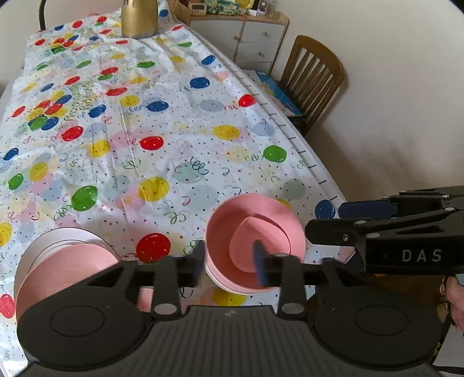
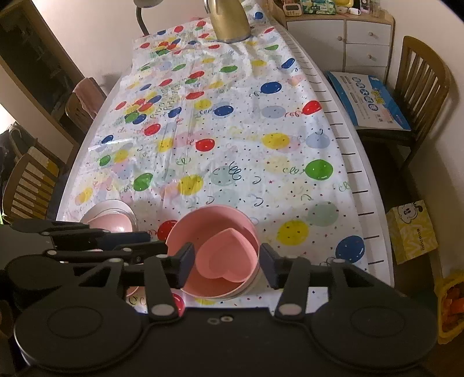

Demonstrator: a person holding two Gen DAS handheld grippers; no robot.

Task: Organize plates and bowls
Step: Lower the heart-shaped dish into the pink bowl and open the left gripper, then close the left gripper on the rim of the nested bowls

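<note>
A stack of pink bowls (image 1: 220, 232) stands near the table's front edge, with a pink heart-shaped dish (image 1: 246, 246) lying in the top bowl. My left gripper (image 1: 230, 262) is open over the stack: one finger is outside the left rim and the other hangs over the inside, neither pressing. In the right wrist view my right gripper (image 2: 226, 265) is open, its fingers either side of the bowls (image 2: 185, 232) and heart dish (image 2: 226, 258). A stack of plates (image 1: 63, 258), pink on white, sits to the left. Each gripper shows in the other's view: right (image 1: 327, 221), left (image 2: 153, 242).
The table wears a balloon-print cloth (image 2: 232, 145). A gold jug (image 2: 229, 20) stands at its far end. A wooden chair (image 2: 420, 81) on the right holds a blue box (image 2: 368, 98); a yellow tissue box (image 2: 411, 232) lies on the floor. More chairs (image 2: 29, 185) stand on the left.
</note>
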